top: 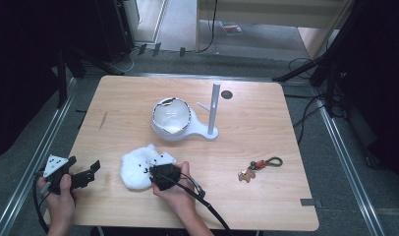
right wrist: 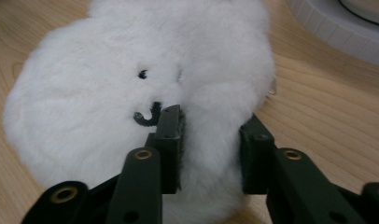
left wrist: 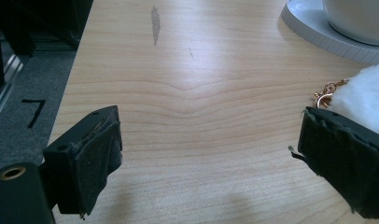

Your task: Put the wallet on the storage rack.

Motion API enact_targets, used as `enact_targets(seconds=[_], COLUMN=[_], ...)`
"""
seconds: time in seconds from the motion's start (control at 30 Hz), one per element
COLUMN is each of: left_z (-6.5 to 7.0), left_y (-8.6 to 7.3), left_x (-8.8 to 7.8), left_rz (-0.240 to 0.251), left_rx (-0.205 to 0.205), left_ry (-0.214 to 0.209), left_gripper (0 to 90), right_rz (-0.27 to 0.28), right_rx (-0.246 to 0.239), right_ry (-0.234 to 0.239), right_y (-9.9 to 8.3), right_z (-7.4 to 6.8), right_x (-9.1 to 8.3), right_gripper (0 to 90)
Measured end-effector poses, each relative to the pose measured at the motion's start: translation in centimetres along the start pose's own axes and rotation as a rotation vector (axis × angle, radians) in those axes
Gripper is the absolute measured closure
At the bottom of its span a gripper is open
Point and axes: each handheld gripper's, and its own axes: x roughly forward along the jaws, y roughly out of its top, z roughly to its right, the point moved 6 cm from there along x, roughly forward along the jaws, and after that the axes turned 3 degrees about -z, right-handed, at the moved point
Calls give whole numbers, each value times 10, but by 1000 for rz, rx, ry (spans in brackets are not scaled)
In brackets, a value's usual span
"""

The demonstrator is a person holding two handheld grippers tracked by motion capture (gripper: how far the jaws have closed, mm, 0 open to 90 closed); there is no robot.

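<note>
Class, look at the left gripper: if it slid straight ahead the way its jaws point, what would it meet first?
Probably nothing soon: the left gripper faces bare table. The white plush toy and the white stand base lie off to its right side, though depth is hard to judge.

The high view looks forward and down from above the person's side onto the whole pale wooden table (top: 266, 128). Both gripper views sit low and close, sharing the fluffy white plush toy (right wrist: 131, 93) and the round white stand base (left wrist: 318, 28).
</note>
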Motion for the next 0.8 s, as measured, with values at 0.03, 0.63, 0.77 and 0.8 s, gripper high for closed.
enact_targets(seconds=[0.03,0.63,0.77,0.8], left_z=[0,0,0,0], left_y=[0,0,0,0], left_x=[0,0,0,0], left_rz=[0,-4,-1,-3], left_rx=[-1,-3,-1,-3], left_ry=[0,-3,-1,-3], left_gripper=[70,70,70,70], right_rz=[0,99,130,150], right_rx=[0,20,50,61], right_ry=[0,80,72,60], right_y=[0,7,13,17], right_z=[0,13,21,25], right_x=[0,-28,-44,-53], right_gripper=[728,779,779,778])
